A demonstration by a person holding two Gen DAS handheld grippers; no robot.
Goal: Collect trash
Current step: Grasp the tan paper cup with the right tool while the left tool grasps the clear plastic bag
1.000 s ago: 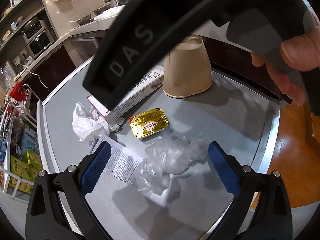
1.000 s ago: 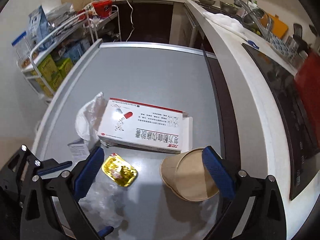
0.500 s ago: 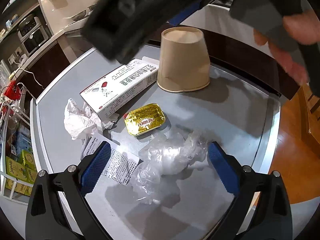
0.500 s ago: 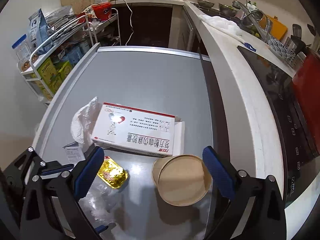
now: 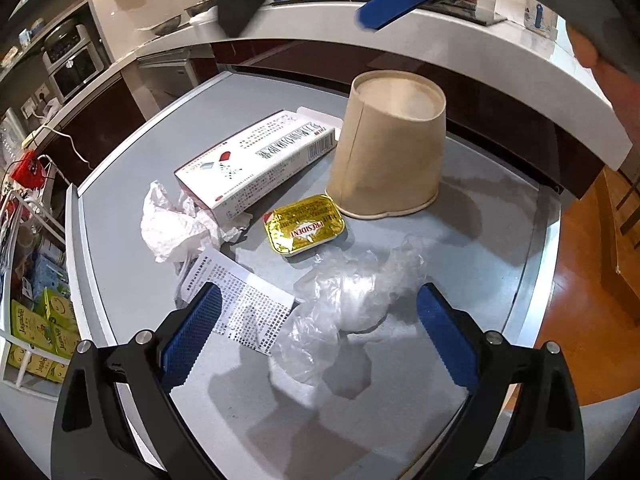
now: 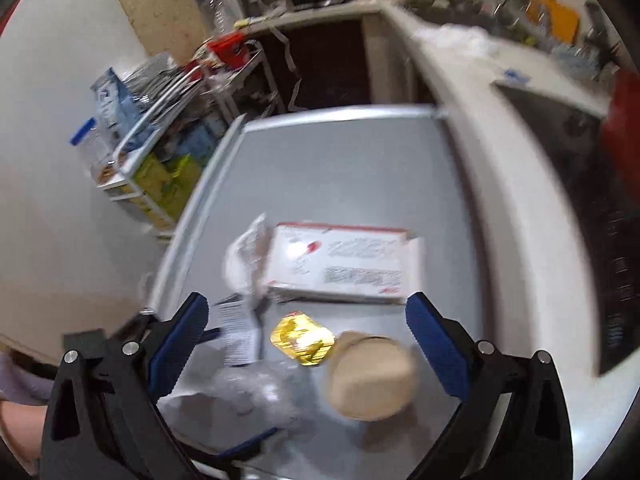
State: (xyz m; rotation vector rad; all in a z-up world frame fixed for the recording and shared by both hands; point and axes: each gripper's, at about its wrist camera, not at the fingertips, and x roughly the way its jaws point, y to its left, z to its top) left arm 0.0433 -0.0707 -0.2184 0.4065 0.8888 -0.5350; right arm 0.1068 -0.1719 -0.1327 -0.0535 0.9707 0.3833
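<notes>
Trash lies on a grey table (image 5: pixel 480 248): an upturned paper cup (image 5: pixel 390 156), a white medicine box (image 5: pixel 256 160), a gold butter packet (image 5: pixel 305 230), a crumpled white tissue (image 5: pixel 176 226), a printed receipt (image 5: pixel 240 304) and crumpled clear plastic wrap (image 5: pixel 348 300). My left gripper (image 5: pixel 316 336) is open, its jaws either side of the plastic wrap, just above it. My right gripper (image 6: pixel 306 352) is open and empty, high above the cup (image 6: pixel 370 376), the packet (image 6: pixel 302 340) and the box (image 6: pixel 344 264). The right wrist view is blurred.
A white counter (image 5: pixel 440 40) curves behind the table, with a sink and dishes beyond. A wire rack (image 6: pixel 160 120) with boxes and bags stands off the table's far side. Wooden floor (image 5: pixel 592 280) lies past the table edge on the right.
My right gripper has risen and pulled back from over the cup and box, and its view is now blurred. My left gripper has edged closer to the plastic wrap.
</notes>
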